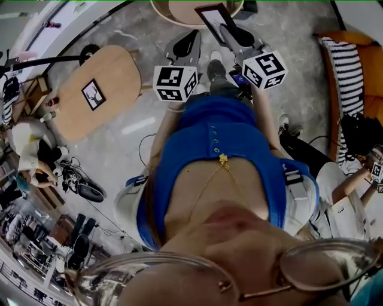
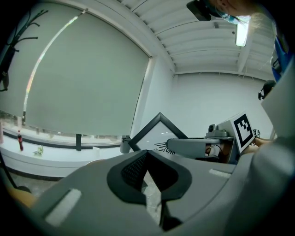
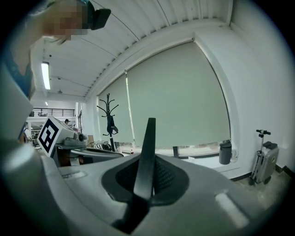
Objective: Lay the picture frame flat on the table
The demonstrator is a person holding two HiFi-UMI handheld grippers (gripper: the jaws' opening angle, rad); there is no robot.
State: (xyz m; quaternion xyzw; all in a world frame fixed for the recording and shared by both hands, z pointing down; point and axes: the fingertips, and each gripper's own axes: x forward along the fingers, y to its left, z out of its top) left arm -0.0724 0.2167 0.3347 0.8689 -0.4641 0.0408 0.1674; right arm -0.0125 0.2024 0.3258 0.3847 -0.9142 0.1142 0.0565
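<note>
Right gripper (image 1: 232,34) fingers are clenching the picture frame (image 1: 212,17) edge-on between them, off the desk (image 1: 173,12) beyond the fingertips. Left gripper (image 1: 185,43) fingers are sitting closed, empty, alongside. Judgement: laying flat not yet done.

picture frame (image 1: 209,14) partly behind right tongs (image 1: 234,34)

A pale blind (image 3: 179,97) covers the big window. A coat stand (image 3: 109,122) rises at its left end, and a dark bin (image 3: 225,152) and a wheeled case (image 3: 263,161) stand at its right end. A strip lamp (image 3: 45,76) glows on the slatted ceiling. A red bottle (image 2: 19,139) stands on the sill. A striped cushion (image 1: 344,77) lies on an orange seat (image 1: 366,57). Cables (image 1: 143,143) trail across the grey floor (image 1: 114,167).
</note>
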